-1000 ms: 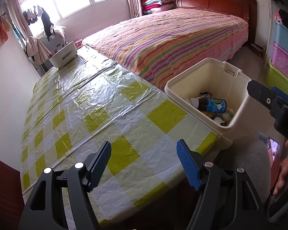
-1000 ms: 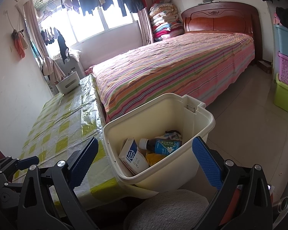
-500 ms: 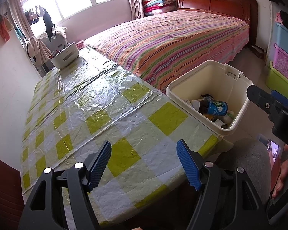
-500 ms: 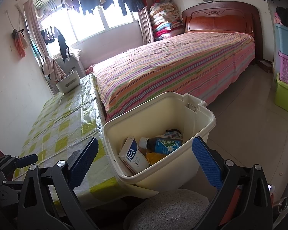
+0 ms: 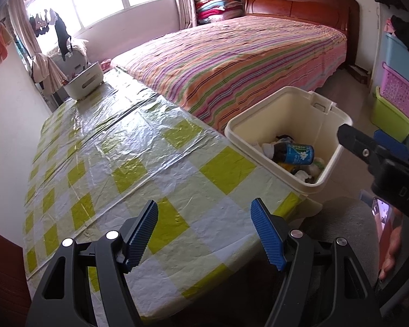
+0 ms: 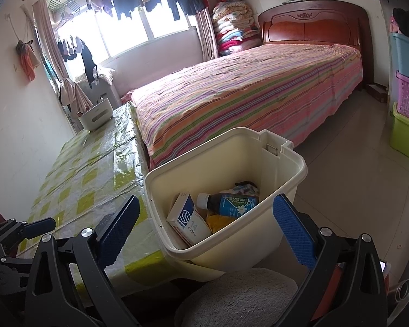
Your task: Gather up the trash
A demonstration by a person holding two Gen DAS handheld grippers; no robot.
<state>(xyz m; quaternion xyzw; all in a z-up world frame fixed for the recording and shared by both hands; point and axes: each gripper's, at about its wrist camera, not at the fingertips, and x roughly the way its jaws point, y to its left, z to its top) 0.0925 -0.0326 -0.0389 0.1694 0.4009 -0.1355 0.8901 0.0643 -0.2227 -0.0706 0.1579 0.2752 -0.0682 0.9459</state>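
Observation:
A cream trash bin (image 5: 259, 117) stands at the table's right end, also in the right wrist view (image 6: 291, 169). Inside lie a dark bottle with a blue label (image 6: 229, 203), a white and blue carton (image 6: 188, 220), something yellow and crumpled bits. The bottle also shows in the left wrist view (image 5: 291, 154). My left gripper (image 5: 204, 234) is open and empty above the table's near end. My right gripper (image 6: 204, 230) is open and empty, just in front of the bin; it shows in the left wrist view (image 5: 368, 147).
The table (image 5: 101, 169) carries a yellow-checked plastic cloth, with a white basket (image 5: 83, 84) at its far end. A striped bed (image 5: 245, 51) lies beyond. A grey stool cushion (image 6: 237, 297) sits below the bin. Stacked coloured crates (image 5: 398, 87) stand at the right wall.
Both views have shifted only slightly. The grippers stay open and empty; the bin and its contents have not moved.

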